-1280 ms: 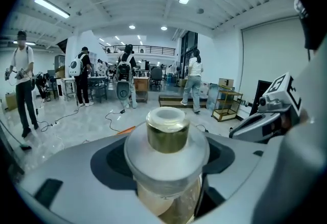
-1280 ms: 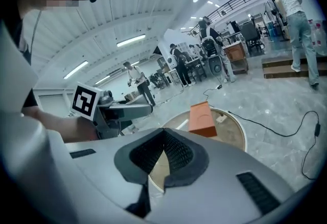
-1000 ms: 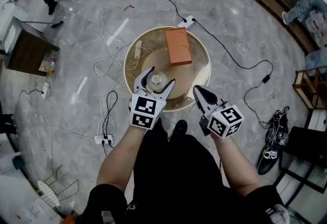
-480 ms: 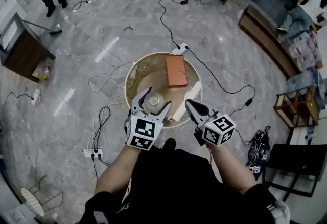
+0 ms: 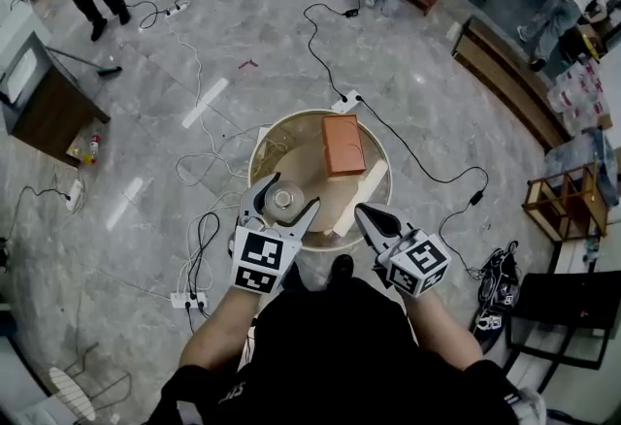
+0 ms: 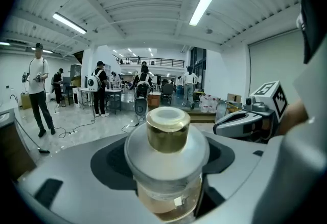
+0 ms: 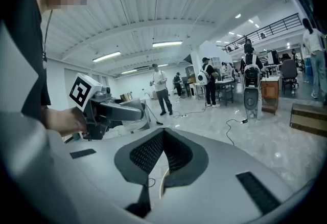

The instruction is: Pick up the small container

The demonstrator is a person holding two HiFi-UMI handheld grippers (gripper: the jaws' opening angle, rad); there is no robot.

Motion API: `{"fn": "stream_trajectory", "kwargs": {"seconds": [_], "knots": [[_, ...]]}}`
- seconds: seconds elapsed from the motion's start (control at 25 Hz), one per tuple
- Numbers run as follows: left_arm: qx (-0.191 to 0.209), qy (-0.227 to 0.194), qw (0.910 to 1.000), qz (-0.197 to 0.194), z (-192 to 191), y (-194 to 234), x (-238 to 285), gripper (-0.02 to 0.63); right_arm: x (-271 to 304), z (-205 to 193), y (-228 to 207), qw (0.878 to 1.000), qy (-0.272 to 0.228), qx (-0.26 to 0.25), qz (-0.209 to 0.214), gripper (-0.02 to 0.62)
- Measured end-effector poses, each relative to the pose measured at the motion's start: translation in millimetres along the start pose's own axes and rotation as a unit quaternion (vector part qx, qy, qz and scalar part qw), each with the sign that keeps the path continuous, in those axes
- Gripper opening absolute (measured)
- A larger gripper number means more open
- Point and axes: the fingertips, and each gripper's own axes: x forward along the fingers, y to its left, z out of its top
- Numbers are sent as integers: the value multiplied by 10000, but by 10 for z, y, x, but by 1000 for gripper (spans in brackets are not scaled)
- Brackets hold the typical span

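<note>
Round table [image 5: 254, 153]: the orange-brown box [image 5: 343, 144] takes the far side and a pale board [image 5: 361, 192] lies at the near right, running to the rim. The middle is bare. The floor around the base is crossed by cables [image 5: 207, 237]. The left gripper [image 5: 287, 192] is clamped on the small container [image 5: 283, 199], which sits over the near-left part of the top, just inside the rim; whether it is clear of the surface cannot be told. The container is an upright clear glass jar with a gold cap and a pale, domed shoulder. The right gripper [image 5: 364, 212] has its jaws pressed together with nothing between them, and it is off the near-right edge.
</note>
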Motion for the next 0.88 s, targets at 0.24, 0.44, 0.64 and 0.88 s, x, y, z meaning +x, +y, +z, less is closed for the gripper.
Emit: {"fn": "stream_trajectory", "kwargs": {"seconds": [0.24, 0.44, 0.64, 0.88], "knots": [[24, 46, 9999, 123, 181, -10, 58, 344, -142, 253, -238, 9991, -405, 87, 77, 12], [-126, -40, 9992, 366, 364, -98, 173, 344, -297, 479, -541, 9968, -727, 50, 325, 12], [-140, -48, 9992, 372, 534, -184, 379, 344, -483, 721, -891, 9944, -1050, -108, -65, 11], [-115, -61, 9988, 472, 612, -192, 480, 344, -569, 809, -1033, 9926, -1203, -134, -138, 11]]}}
